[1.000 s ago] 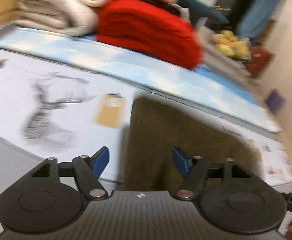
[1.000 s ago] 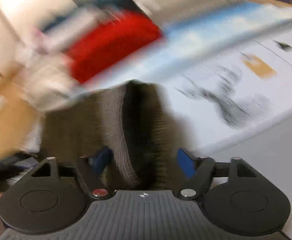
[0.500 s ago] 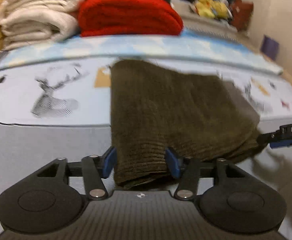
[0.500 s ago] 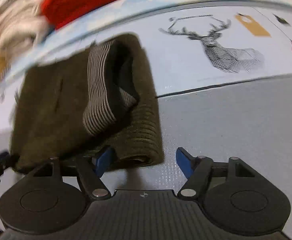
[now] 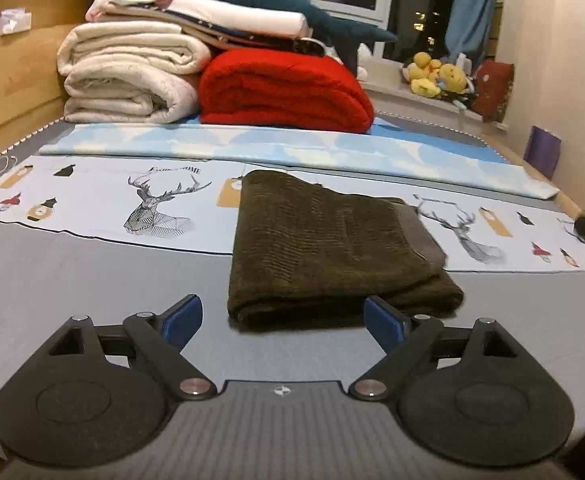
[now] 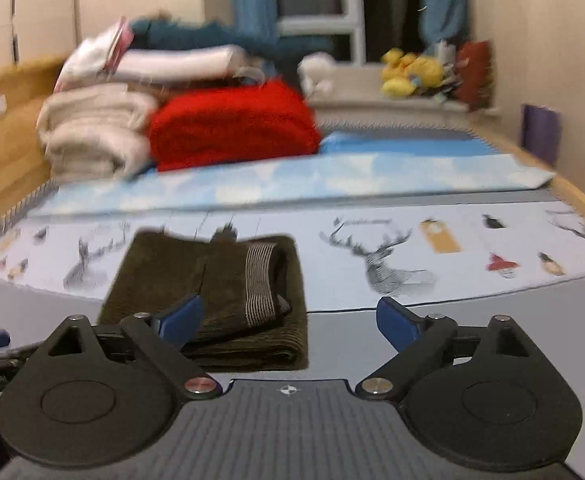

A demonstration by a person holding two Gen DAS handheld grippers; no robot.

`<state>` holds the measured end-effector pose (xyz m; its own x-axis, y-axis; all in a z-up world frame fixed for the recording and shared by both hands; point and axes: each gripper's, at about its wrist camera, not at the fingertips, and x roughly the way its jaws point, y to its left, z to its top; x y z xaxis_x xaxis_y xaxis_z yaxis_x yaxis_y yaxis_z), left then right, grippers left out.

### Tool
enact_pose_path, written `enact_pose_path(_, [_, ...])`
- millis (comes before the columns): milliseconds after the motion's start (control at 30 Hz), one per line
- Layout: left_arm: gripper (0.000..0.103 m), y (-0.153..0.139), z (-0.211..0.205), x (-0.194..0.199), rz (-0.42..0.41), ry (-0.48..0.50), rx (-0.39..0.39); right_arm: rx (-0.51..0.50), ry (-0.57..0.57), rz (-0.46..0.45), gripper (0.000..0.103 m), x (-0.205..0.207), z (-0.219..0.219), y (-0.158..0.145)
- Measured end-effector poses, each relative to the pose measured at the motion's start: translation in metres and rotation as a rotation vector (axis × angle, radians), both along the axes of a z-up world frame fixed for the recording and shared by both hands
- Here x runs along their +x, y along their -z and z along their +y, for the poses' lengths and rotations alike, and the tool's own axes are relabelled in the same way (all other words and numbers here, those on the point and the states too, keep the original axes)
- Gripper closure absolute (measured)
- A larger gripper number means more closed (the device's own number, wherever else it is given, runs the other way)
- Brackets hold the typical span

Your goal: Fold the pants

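**Folded pants on the bed, both grippers off them**

We see our left gripper with its blue-padded fingers spread wide and holding nothing, just short of the near fold of the one pair of dark olive ribbed pants. Our right gripper is likewise wide apart and empty, with its left finger in front of the bundle's near edge; we cannot tell whether it touches. The pants lie folded into a thick rectangle on the grey bed sheet, the long axis running away from us toward the window, the striped grey waistband on the right-hand side. The far half rests on the pale deer-print cover. Beyond lie one red folded blanket, a stack of cream quilts and some yellow plush toys
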<state>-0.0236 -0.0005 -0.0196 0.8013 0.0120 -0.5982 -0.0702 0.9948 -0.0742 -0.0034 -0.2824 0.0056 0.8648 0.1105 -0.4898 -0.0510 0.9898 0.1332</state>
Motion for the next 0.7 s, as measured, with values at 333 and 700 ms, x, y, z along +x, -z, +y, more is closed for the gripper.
enact_pose_path(333, [0.001, 0.006, -0.01, -0.024, 0.071, -0.051, -0.038, -0.084, -0.109, -0.104, 0.003, -0.062, 0.03, 0.005])
enact_pose_path(700, [0.001, 0.031, -0.027, -0.007, 0.129, -0.056, 0.059, 0.044, -0.092, 0.071, 0.003, -0.032, 0.041, 0.057])
